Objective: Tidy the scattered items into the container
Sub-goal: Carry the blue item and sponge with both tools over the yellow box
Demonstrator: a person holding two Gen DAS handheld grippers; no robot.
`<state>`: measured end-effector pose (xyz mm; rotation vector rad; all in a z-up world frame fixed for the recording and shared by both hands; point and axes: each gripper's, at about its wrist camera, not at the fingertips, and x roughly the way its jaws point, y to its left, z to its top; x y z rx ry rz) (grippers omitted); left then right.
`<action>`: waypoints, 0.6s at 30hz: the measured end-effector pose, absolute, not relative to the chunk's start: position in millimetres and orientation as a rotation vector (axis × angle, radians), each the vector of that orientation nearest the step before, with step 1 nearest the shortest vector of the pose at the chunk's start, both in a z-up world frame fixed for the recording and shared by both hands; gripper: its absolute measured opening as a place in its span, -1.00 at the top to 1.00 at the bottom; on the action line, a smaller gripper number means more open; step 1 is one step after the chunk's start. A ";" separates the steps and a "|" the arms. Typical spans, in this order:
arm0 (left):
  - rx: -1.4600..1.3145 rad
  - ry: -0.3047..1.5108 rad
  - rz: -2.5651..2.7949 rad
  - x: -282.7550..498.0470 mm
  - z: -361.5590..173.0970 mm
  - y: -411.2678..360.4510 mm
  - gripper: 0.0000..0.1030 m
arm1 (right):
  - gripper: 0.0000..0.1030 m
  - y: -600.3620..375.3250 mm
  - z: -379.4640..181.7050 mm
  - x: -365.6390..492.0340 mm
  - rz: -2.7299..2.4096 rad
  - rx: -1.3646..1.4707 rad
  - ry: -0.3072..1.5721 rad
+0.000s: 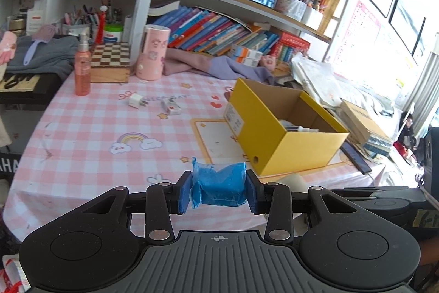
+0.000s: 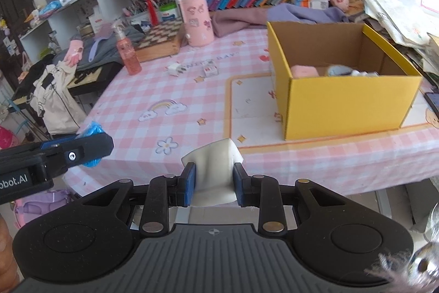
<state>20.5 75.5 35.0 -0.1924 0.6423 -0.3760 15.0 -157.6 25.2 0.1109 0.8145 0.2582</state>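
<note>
Over the near edge of the pink checked tablecloth (image 1: 90, 111): left gripper (image 1: 218, 190), blue pads pinching a crumpled blue packet (image 1: 218, 187) from both sides, held clear of the cloth. Just to the right, seen in the right wrist view: right gripper (image 2: 214, 181), pads pressed on a soft white block (image 2: 215, 172), its top standing up above the fingers and bent a little inward at the grip. Left gripper (image 2: 90, 146) also seen there, at the left edge, with a bit of the blue packet (image 2: 93, 128) showing behind its finger.

Further right on the table: open yellow cardboard box (image 1: 295, 155), upright, long side turned toward the near right, a printed label on its left end. Inside, seen from the right wrist view of the box (image 2: 348, 106): a pink item (image 2: 303, 71) at the left, a grey-blue item (image 2: 338, 70) beside it, something white next to that; hard to tell more.

Still loose on the cloth, well apart from the box, toward the far left: white plug adapter (image 1: 135, 100) and, just beside it, small white and red box (image 1: 171, 106), not touching.

At the far edge: pink spray bottle (image 1: 82, 67), wooden chessboard box (image 1: 109, 62), pink cylindrical container (image 1: 152, 52), folded purple cloth (image 1: 219, 65), rows of books (image 1: 219, 32) on shelves behind.
</note>
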 end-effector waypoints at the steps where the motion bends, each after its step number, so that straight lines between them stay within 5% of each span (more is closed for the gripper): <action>1: -0.193 0.645 -0.384 21.3 33.9 73.1 0.26 | 0.48 -159.7 23.5 13.8 0.252 0.113 0.824; 18: -0.105 0.715 -0.611 26.4 24.2 0.5 0.26 | 0.48 -229.8 15.4 -22.7 0.041 0.225 0.841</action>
